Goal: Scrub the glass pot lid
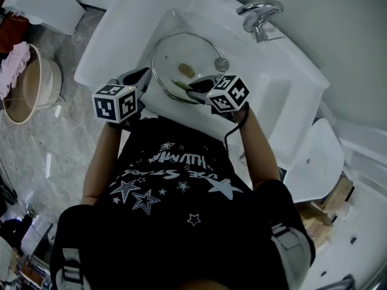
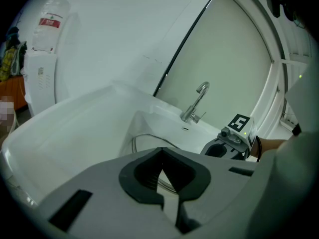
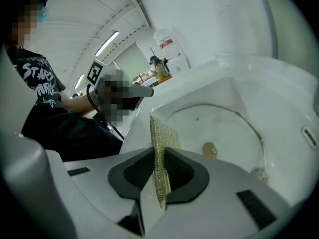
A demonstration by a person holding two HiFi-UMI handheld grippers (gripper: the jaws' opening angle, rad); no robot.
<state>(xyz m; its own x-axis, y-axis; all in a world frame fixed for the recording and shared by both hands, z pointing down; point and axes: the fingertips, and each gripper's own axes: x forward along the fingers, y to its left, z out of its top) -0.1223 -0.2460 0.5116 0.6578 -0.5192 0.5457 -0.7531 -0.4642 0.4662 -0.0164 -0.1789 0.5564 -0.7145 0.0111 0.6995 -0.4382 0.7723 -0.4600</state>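
A round glass pot lid (image 1: pixel 181 50) with a metal rim is laid flat in the basin of a white sink (image 1: pixel 121 29), its pale knob (image 1: pixel 187 71) turned upward. A round metal drain (image 1: pixel 222 63) is seen just beside the lid's far edge, and a chrome tap (image 1: pixel 260 14) is mounted on the sink's back rim.

The right gripper (image 3: pixel 160 152) is held over the near part of the lid. Its fingers are clamped on a thin yellow-green mesh scouring pad (image 3: pixel 159 133), which is gripped on edge and sticks out past the fingertips toward the lid (image 3: pixel 219 126). In the head view the pad (image 1: pixel 180 84) is seen low over the lid's near rim; whether it touches the glass cannot be told.

The left gripper (image 2: pixel 160 151) is held at the lid's left edge. Its fingers are pressed together at the tips, and nothing can be made out between them. The lid's rim (image 2: pixel 142 139) is seen running behind and below them, with the right gripper (image 2: pixel 222 151) across the basin.
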